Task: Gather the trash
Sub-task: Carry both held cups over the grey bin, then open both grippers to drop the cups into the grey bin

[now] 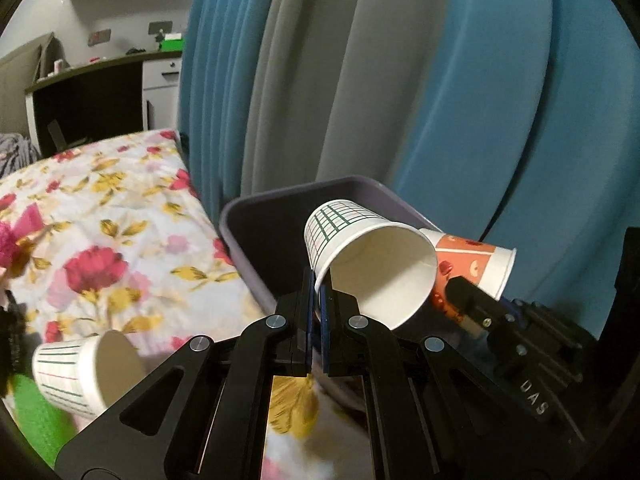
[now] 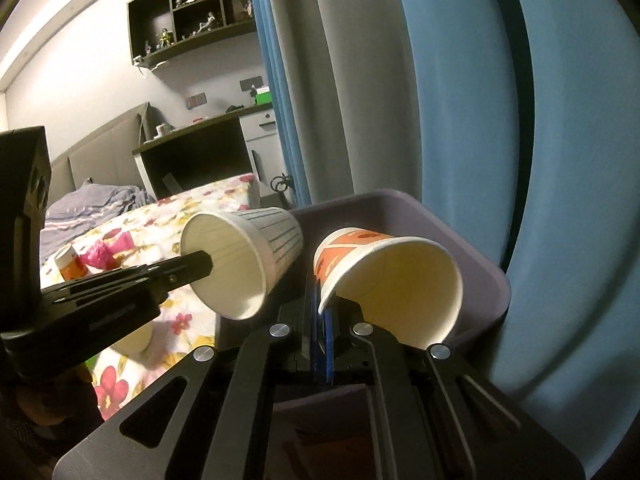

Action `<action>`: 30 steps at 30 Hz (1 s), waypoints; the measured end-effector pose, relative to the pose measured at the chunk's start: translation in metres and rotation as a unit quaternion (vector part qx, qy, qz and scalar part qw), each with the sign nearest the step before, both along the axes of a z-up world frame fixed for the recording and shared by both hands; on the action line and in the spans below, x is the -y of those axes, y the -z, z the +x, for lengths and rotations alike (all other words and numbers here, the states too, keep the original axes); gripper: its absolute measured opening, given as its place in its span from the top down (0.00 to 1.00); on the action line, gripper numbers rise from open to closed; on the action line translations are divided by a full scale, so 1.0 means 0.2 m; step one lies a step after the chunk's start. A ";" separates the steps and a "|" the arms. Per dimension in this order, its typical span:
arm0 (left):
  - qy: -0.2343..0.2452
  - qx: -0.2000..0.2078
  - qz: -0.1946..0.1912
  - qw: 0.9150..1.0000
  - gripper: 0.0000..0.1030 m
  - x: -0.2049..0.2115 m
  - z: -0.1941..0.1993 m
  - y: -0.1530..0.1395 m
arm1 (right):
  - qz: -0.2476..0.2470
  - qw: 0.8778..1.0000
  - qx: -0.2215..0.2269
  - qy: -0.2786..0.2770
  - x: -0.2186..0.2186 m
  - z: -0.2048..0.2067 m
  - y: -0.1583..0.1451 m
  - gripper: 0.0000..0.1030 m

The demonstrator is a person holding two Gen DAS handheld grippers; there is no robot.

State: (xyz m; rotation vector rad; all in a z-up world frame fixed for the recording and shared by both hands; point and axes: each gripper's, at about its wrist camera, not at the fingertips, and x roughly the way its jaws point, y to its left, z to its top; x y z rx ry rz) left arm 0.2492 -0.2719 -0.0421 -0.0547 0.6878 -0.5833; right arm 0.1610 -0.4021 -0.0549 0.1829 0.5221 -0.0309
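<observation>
A white paper cup with a green grid print (image 1: 360,256) is being gripped by the left hand-held gripper (image 1: 319,300), whose jaws are clenched on the cup's rim with one finger inside the mouth and the other outside. The cup is being held tilted, its open mouth turned back toward the camera and its base pointing out over the dark inside of a purple bin (image 1: 256,256). An orange-patterned paper cup (image 2: 384,276) is being pinched in the same manner by the right hand-held gripper (image 2: 322,308), jaws clamped on the rim, the mouth facing the camera and the base reaching over the bin's near wall. In the left wrist view the orange cup is being seen just to the right of the grid cup, almost touching it, with both above the bin's opening. The bin is being shown standing between a bed with a floral bedspread (image 1: 132,236) and blue-and-grey curtains (image 1: 440,80). A second grid-print cup (image 1: 80,372) is lying on its side on the bedspread, well to the left of the left gripper. Farther back on the bed, in the right wrist view, a small orange container (image 2: 68,264) and a crumpled pink wrapper (image 2: 102,254) are lying close together.
</observation>
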 end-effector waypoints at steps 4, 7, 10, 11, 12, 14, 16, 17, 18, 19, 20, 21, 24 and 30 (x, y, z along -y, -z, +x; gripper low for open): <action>0.005 -0.011 -0.005 1.000 0.98 0.03 0.02 0.04 | 0.004 1.000 -0.007 0.000 0.00 0.01 0.03 0.96; 0.007 -0.020 -0.006 1.000 0.98 0.04 0.04 0.06 | 0.007 1.000 -0.015 0.000 0.02 0.03 0.05 0.96; 0.008 -0.027 -0.008 1.000 0.98 0.05 0.05 0.08 | 0.004 1.000 -0.015 -0.002 0.01 0.03 0.06 0.96; 0.009 -0.029 -0.008 1.000 0.98 0.05 0.05 0.09 | 0.003 1.000 -0.016 -0.003 0.01 0.04 0.06 0.96; 0.009 -0.031 -0.009 0.999 0.98 0.05 0.05 0.09 | 0.002 1.000 -0.017 -0.005 0.01 0.04 0.06 0.96; 0.009 -0.038 -0.013 0.999 0.98 0.04 0.06 0.10 | 0.000 1.000 -0.017 -0.006 0.01 0.04 0.06 0.96; 0.010 -0.045 -0.018 0.999 0.98 0.03 0.07 0.11 | 0.001 1.000 -0.019 -0.005 0.01 0.04 0.07 0.96; 0.011 -0.047 -0.020 0.999 0.98 0.03 0.07 0.11 | 0.001 1.000 -0.019 -0.005 0.02 0.05 0.07 0.96; 0.012 -0.049 -0.020 0.999 0.98 0.03 0.08 0.11 | 0.000 1.000 -0.020 -0.004 0.02 0.05 0.07 0.95; 0.014 -0.051 -0.021 0.998 0.98 0.03 0.08 0.11 | -0.001 1.000 -0.021 -0.003 0.02 0.05 0.07 0.95; 0.016 -0.052 -0.021 0.998 0.98 0.03 0.08 0.11 | -0.002 1.000 -0.022 -0.002 0.02 0.05 0.07 0.95; 0.018 -0.053 -0.021 0.998 0.98 0.04 0.08 0.11 | -0.004 1.000 -0.022 0.000 0.02 0.05 0.07 0.94; 0.022 -0.054 -0.021 0.998 0.98 0.04 0.08 0.12 | -0.006 1.000 -0.024 0.004 0.03 0.05 0.07 0.89; 0.026 -0.049 -0.016 0.998 0.75 0.03 0.06 0.11 | -0.012 1.000 -0.019 0.015 0.05 0.03 0.05 0.71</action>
